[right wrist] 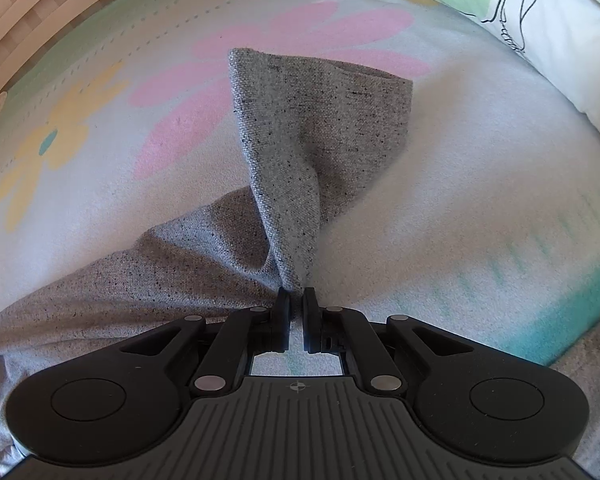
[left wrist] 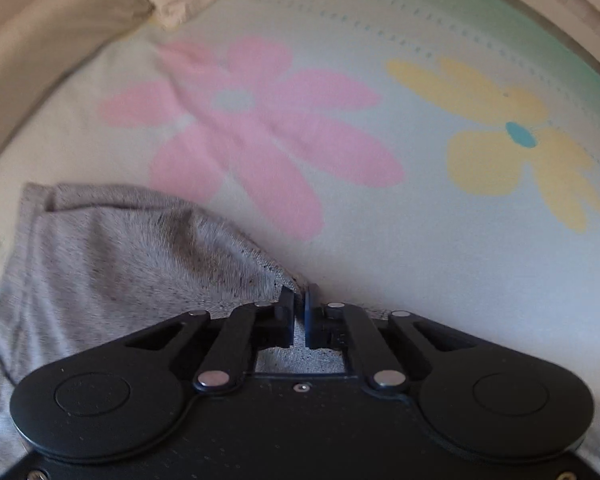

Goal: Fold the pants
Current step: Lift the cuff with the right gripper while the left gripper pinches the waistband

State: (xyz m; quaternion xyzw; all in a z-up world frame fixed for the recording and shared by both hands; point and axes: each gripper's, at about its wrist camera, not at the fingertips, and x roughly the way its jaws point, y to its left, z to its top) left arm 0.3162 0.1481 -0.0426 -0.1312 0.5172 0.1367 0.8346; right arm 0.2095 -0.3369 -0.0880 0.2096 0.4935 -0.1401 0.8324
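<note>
Left wrist view: I am looking down along my left tool [left wrist: 299,300], whose two black fingers are standing nearly together with only a thin gap, pinching the edge of the grey speckled knit pants [left wrist: 112,268]. The fabric is lying to the left of the tool, spreading from the fingertips toward the lower left edge, with a stitched hem running along its far side. It is resting on a pale bedsheet printed with large flowers [left wrist: 380,240]; a pink flower [left wrist: 252,128] is sitting just beyond the pants and a yellow flower with a teal centre [left wrist: 512,140] is lying well apart to the right. A beige rumpled cloth [left wrist: 60,12] is bunching at the upper left corner.

In the right wrist view, I am holding my right tool [right wrist: 296,300] clamped narrow on a gathered fold of the same pants [right wrist: 320,120]. The cloth is rising from the fingertips in a twisted column, ending in an open cuff-like end at the top, while another part is trailing away to the lower left across the sheet. A white pillow with green patches and black line drawing [right wrist: 540,40] is lying at the upper right.
</note>
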